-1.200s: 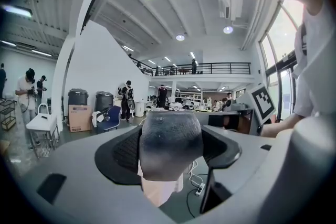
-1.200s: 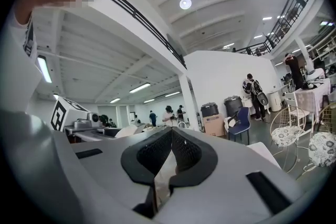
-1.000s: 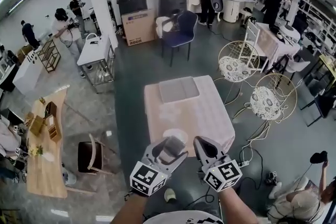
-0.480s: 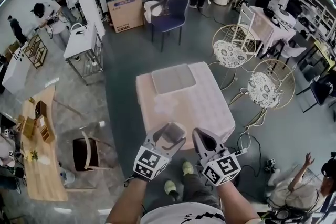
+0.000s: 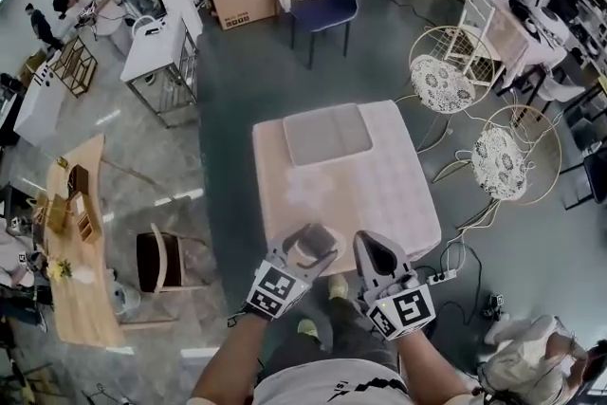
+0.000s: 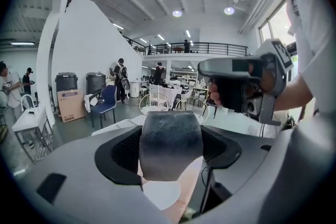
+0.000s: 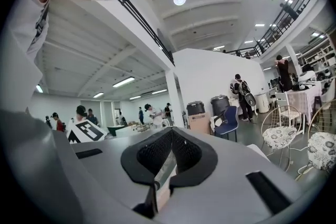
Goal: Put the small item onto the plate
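Note:
My left gripper is shut on a small dark grey rounded item at the near edge of the pink-clothed table. In the left gripper view the item fills the space between the jaws, and a white plate lies on the cloth just below it. The gripper hides the plate in the head view. My right gripper hovers close to the right of the left one, also over the table's near edge. Its jaws meet with nothing between them.
A grey mat lies on the far half of the table. Two white wire chairs stand to the right. A wooden chair is at the left and a power strip lies on the floor.
The head view has shifted and the table sits higher and more central in it. Both grippers stay side by side at its near edge; the plate, visible a second ago, is now under the left gripper.

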Available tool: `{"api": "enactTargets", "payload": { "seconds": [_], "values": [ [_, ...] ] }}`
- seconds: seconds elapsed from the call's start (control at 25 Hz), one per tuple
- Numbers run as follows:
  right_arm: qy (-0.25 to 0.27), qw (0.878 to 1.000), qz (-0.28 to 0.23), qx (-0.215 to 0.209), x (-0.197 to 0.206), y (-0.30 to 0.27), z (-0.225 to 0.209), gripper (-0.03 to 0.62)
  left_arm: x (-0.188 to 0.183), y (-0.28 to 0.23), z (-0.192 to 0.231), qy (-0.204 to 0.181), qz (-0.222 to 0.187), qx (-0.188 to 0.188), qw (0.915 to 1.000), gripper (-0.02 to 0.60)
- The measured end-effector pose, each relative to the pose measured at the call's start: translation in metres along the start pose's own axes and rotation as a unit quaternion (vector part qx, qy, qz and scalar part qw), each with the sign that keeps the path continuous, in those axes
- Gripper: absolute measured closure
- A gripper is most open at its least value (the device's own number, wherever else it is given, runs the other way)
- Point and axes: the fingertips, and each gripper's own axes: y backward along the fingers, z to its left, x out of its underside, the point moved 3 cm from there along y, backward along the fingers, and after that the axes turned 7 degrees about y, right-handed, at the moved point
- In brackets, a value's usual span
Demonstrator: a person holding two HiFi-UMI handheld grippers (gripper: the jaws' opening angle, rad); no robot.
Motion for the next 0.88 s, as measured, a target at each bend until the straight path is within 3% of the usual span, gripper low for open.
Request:
{"api": "enactTargets", "payload": {
  "seconds": [0.36, 0.6, 0.88],
  "values": [
    [-0.018, 0.999, 0.041, 0.0, 0.072, -0.035, -0.009, 0.58, 0.092, -0.062, 0.034, -0.044, 0.1, 0.03, 0.9936, 0.265],
    [-0.034, 0.998, 0.059, 0.009, 0.11, -0.029, -0.003, 0.581, 0.168, -0.094, 0.044, -0.094, 0.187, 0.065, 0.9758, 0.265],
    [-0.038, 0.997, 0.063, 0.028, 0.139, -0.024, -0.01, 0.582, 0.206, -0.12, 0.052, -0.145, 0.228, 0.1, 0.9577, 0.265]
  ]
}}
